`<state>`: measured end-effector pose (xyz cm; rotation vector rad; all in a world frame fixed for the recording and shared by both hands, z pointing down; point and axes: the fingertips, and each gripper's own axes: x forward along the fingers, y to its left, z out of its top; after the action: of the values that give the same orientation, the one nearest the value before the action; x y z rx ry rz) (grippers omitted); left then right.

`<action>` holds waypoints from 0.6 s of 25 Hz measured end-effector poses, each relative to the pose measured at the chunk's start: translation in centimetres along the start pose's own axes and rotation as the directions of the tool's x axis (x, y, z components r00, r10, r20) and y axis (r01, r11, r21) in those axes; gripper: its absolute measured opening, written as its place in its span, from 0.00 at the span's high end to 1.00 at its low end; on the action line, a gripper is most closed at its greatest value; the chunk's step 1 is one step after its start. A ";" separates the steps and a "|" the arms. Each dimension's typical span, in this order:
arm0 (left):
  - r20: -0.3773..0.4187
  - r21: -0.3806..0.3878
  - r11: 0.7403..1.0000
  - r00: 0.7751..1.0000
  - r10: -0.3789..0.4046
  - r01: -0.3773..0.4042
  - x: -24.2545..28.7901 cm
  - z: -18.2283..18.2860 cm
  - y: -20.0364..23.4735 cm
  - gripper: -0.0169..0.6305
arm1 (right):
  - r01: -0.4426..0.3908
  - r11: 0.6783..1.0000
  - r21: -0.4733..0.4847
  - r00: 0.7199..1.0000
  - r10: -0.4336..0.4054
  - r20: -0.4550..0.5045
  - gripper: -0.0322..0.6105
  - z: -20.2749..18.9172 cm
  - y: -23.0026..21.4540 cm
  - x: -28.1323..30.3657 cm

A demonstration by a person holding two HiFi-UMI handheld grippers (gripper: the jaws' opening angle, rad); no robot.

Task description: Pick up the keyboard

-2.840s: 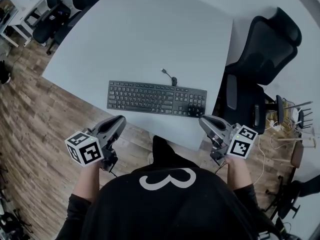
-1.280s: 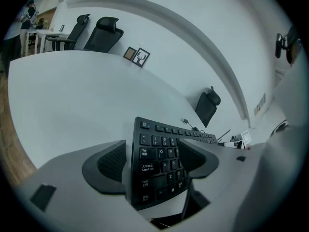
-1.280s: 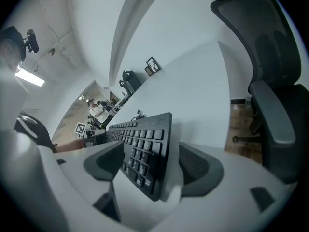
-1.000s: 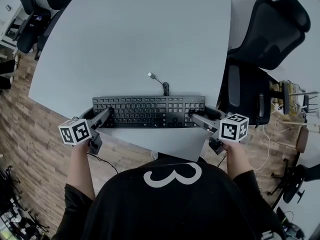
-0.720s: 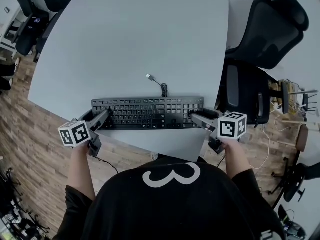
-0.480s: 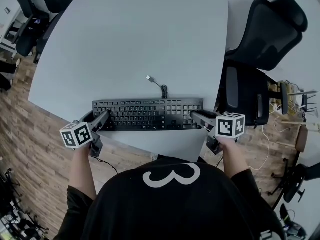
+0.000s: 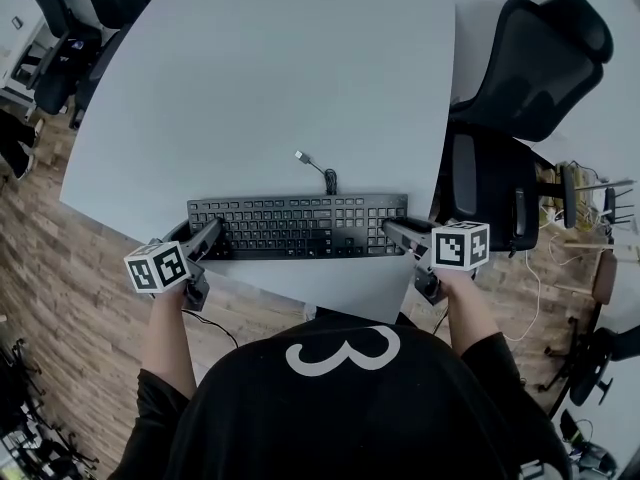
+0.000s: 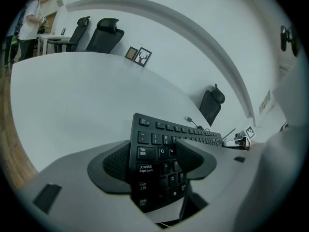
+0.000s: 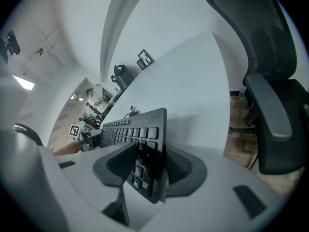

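The keyboard (image 7: 298, 226) lies near the table's (image 7: 280, 88) front edge, with the left gripper (image 7: 210, 233) clenched on one end and the right gripper (image 7: 392, 231) on the other. Such shallow end grips could let it twist free on lifting, and the loose cable (image 7: 318, 168) may drag.

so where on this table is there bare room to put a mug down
The whole table beyond the keyboard and its cable is bare, out to the far edge. Crowded: the near edge, where the keyboard lies with the left gripper and right gripper on its ends.
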<state>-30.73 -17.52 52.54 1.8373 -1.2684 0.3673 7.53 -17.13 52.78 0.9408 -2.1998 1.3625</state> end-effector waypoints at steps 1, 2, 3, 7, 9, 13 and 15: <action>-0.001 -0.002 1.000 1.000 -0.001 0.001 0.0 -0.1 0.0 0.52 | 0.005 1.000 -0.002 1.000 -0.005 0.006 0.67 0.0 0.0 0.0; -0.001 -0.005 1.000 1.000 -0.003 0.003 0.0 -0.1 0.0 0.52 | 0.008 1.000 -0.003 1.000 -0.008 0.009 0.67 0.0 -0.1 0.0; -0.001 -0.007 1.000 1.000 -0.004 0.004 0.0 -0.1 0.0 0.52 | 0.011 1.000 -0.003 1.000 -0.011 0.010 0.68 0.0 -0.1 0.0; -0.009 -0.011 1.000 1.000 0.010 -0.010 0.0 -0.2 0.1 0.52 | 0.005 1.000 -0.003 1.000 -0.005 0.002 0.68 0.1 0.2 0.0; -0.009 -0.017 1.000 1.000 0.013 -0.013 -0.1 -0.2 0.1 0.52 | 0.007 1.000 -0.007 1.000 -0.007 0.007 0.68 0.2 0.1 0.0; 0.001 -0.015 1.000 1.000 0.013 -0.013 -0.4 0.0 -0.2 0.52 | -0.004 1.000 -0.006 1.000 0.004 0.015 0.67 0.2 0.2 0.0; 0.006 -0.014 1.000 1.000 0.011 -0.011 -0.6 0.1 -0.4 0.52 | -0.006 1.000 -0.010 1.000 0.006 0.020 0.67 0.3 0.2 -0.1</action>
<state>-30.64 -17.18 51.85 1.8219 -1.2830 0.3587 7.49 -17.29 52.49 0.9487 -2.2236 1.3496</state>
